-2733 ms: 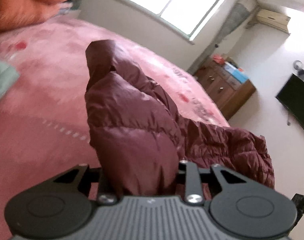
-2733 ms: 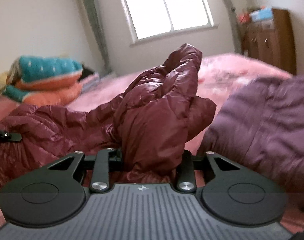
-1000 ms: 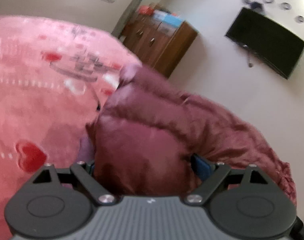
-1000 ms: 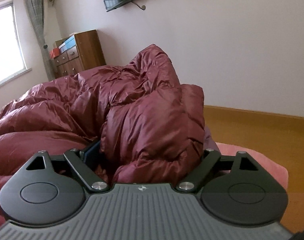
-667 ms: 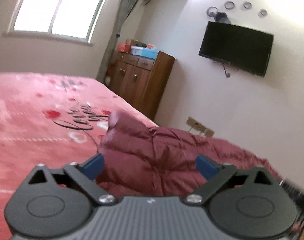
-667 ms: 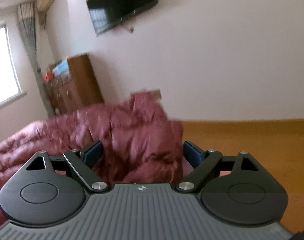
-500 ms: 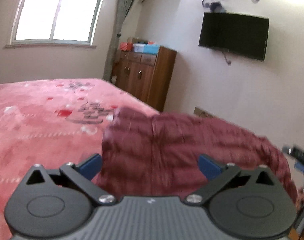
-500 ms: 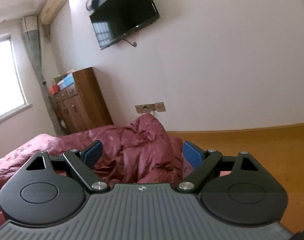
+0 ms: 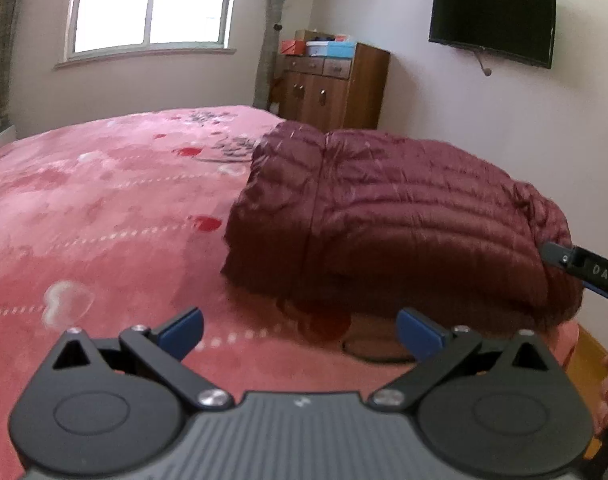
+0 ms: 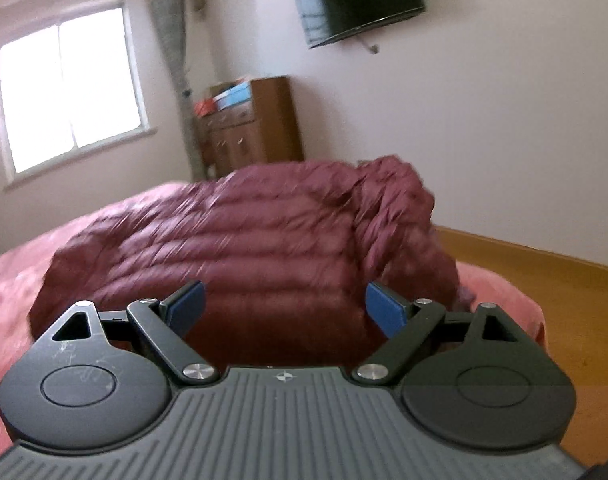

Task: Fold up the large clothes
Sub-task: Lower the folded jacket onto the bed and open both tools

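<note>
A maroon quilted down jacket (image 9: 392,216) lies folded in a thick bundle on the pink bed (image 9: 104,216), near the bed's right corner. It also shows in the right wrist view (image 10: 240,248), close in front and blurred. My left gripper (image 9: 300,334) is open and empty, a short way back from the jacket's near edge. My right gripper (image 10: 284,308) is open and empty, just in front of the jacket. The tip of the right gripper also shows in the left wrist view (image 9: 584,270), beside the jacket's right end.
A wooden dresser (image 9: 332,88) with boxes on top stands against the far wall beside a window (image 9: 152,4). A black TV (image 9: 492,20) hangs on the right wall. Wooden floor (image 10: 544,292) lies beyond the bed's right edge.
Both grippers let go of the jacket, opened and drew back. The jacket dropped from my grip onto the bed as a folded bundle.
</note>
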A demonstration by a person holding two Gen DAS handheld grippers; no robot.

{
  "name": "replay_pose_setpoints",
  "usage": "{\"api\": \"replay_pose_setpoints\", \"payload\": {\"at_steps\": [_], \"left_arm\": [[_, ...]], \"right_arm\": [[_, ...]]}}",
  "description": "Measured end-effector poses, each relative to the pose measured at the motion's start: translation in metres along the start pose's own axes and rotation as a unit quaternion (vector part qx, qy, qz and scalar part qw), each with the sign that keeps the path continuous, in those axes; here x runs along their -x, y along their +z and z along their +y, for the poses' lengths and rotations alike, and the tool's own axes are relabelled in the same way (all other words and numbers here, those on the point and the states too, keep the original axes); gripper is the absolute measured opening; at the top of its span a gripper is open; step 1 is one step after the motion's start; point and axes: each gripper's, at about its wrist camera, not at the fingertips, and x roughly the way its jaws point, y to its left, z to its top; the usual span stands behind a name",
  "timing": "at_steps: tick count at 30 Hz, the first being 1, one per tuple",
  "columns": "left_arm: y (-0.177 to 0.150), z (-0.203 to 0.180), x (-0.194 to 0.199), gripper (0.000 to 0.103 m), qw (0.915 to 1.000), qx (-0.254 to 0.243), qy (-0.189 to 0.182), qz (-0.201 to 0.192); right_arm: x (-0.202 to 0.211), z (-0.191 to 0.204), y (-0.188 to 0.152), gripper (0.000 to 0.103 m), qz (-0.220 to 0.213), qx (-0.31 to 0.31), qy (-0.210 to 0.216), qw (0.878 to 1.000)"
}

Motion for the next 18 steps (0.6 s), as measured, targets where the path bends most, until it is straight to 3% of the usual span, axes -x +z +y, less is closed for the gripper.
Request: {"api": "replay_pose_setpoints", "payload": {"at_steps": [7,18], "left_arm": [[-0.019,0.0,0.031,0.102,0.9999,0.006,0.01,0.013],[-0.012,-0.005,0.076,0.102,0.9997,0.006,0.021,-0.011]], "right_arm": [[0.043,0.008,-0.004,0.103,0.011,0.02,0.027,0.999],[0.088,0.021,-0.013,0.103,-0.007,0.04,0.052,0.998]]}}
